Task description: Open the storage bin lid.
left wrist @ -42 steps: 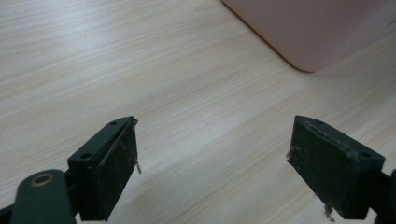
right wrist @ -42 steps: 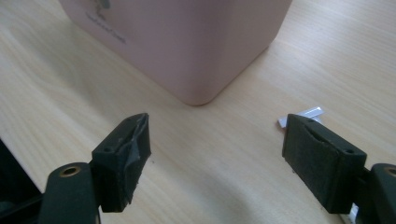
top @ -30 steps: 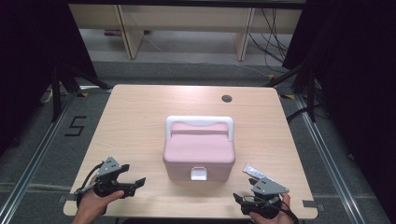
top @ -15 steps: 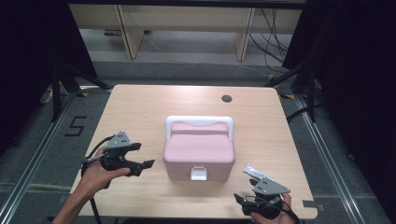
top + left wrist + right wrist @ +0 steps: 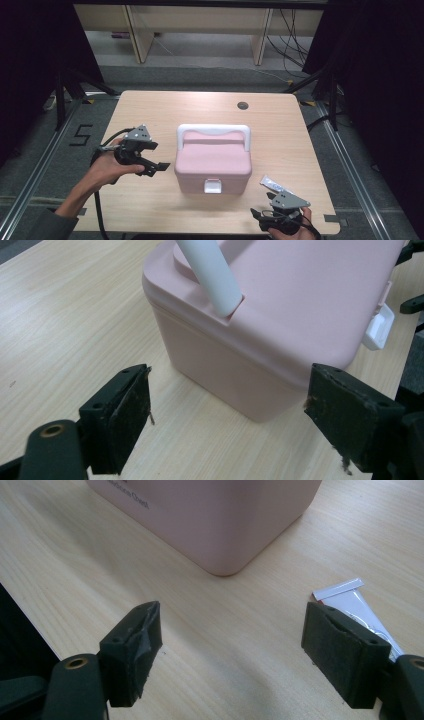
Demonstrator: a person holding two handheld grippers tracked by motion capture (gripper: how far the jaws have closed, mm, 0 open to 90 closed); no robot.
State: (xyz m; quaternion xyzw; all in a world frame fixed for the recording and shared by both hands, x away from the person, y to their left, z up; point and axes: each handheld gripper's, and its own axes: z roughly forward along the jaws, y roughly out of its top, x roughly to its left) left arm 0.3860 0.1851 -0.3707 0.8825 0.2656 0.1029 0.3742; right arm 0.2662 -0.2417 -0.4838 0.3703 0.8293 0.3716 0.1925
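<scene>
A pink lidded box with a white handle and a white front latch stands shut in the middle of the table. My left gripper is open just left of the box, jaws pointing at its left side. In the left gripper view the box's corner lies close ahead of the open gripper. My right gripper sits open near the front right edge. A small white tube lies on the table beside it, by the right jaw in the right gripper view.
The wooden table has a dark round grommet at the back right. Shelving and cables stand beyond the far edge. The box's near corner fills the top of the right gripper view.
My left gripper has moved from the front left edge forward and right, up to the box's left side. The right gripper has stayed put.
</scene>
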